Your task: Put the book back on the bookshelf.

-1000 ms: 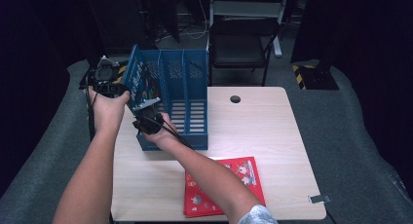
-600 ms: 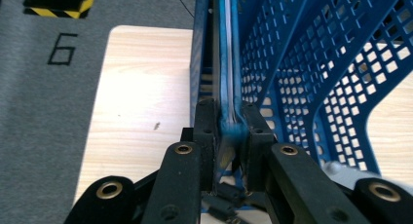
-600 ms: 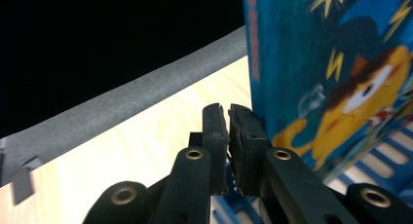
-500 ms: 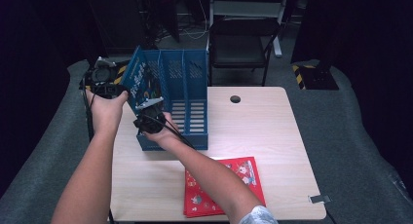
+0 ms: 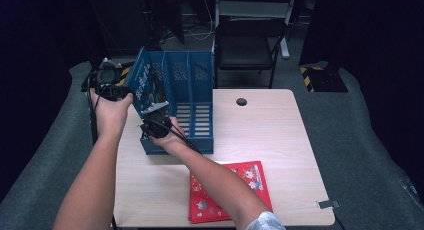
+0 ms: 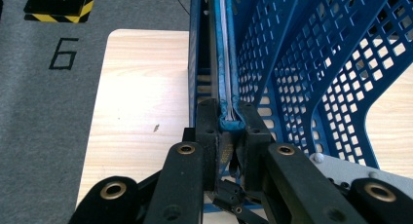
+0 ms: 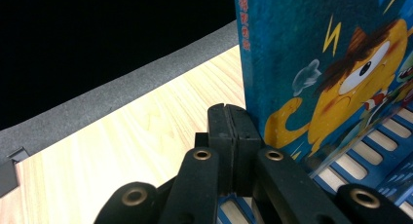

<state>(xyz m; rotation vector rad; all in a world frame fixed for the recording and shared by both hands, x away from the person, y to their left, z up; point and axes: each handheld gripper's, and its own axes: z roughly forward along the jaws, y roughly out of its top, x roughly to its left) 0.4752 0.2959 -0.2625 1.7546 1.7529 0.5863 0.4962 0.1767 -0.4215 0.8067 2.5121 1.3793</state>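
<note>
in the blue rack (image 5: 200,97), the left claw (image 6: 228,121) pinches a thin blue cartoon book (image 6: 224,63).

The file rack (image 5: 192,97) is showing solid blue, its walls (image 6: 311,78) pierced with a grid of small square holes and its floor cut into slats. The book (image 7: 336,73) in it is wearing a blue cover with a yellow-orange cartoon creature, brown hair, a yellow lightning bolt at twelve o'clock above it and red lettering on the spine; its page edges (image 6: 225,53) are showing white. The book (image 5: 227,192) lying at five o'clock on the table is glowing red with small white and coloured figures. The table (image 5: 270,135) is showing pale wood grain. Both grippers' jaws (image 7: 229,136) are looking black with brass-coloured rivets.
</note>
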